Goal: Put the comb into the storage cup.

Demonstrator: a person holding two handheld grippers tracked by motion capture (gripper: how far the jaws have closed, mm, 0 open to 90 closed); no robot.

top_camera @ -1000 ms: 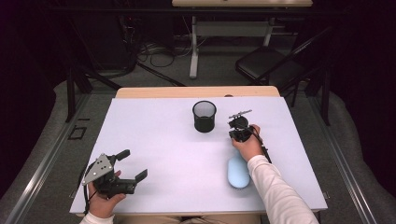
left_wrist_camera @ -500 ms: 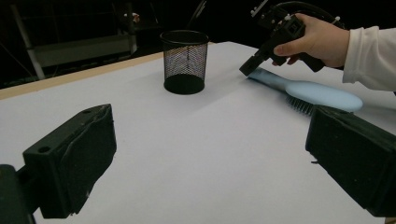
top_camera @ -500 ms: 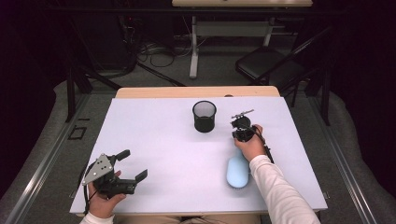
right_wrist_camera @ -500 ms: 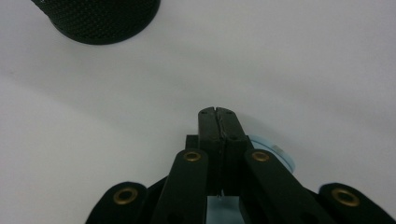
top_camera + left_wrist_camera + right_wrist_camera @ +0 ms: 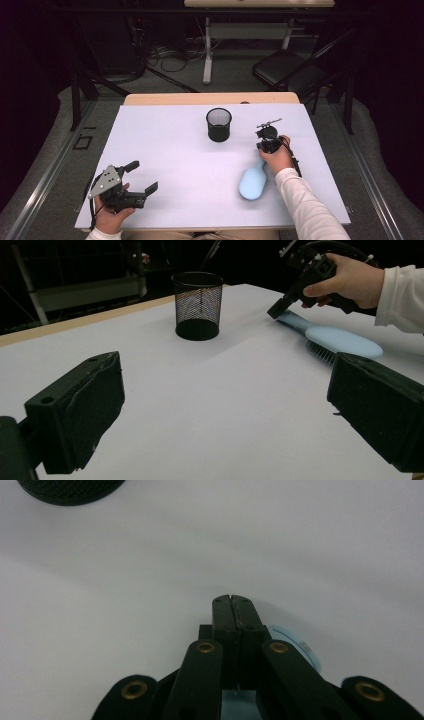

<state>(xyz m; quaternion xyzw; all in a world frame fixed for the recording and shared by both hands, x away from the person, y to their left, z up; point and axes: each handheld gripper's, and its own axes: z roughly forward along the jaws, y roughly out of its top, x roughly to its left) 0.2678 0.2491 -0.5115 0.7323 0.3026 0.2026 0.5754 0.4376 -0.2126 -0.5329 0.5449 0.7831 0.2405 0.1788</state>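
A light blue hairbrush (image 5: 252, 183) lies bristles down on the white table (image 5: 165, 150), its handle (image 5: 292, 320) pointing at my right gripper (image 5: 264, 148). That gripper's jaws are pressed together with nothing between them. In the right gripper view the shut tips (image 5: 233, 601) point down at the table, with the blue handle (image 5: 295, 645) showing just under and beside them. A black mesh cup (image 5: 219, 124) stands upright to the left of the right gripper. My left gripper (image 5: 141, 176) rests at the near left corner, open and empty, facing the cup (image 5: 197, 305).
The table's wooden far edge (image 5: 210, 98) borders a dark floor with cables and a folding chair (image 5: 285, 70). White surface stretches between the left gripper and the cup.
My right hand has shifted a little to the right. The brush has turned, so its handle now slants up toward the right gripper. The left gripper has stayed put.
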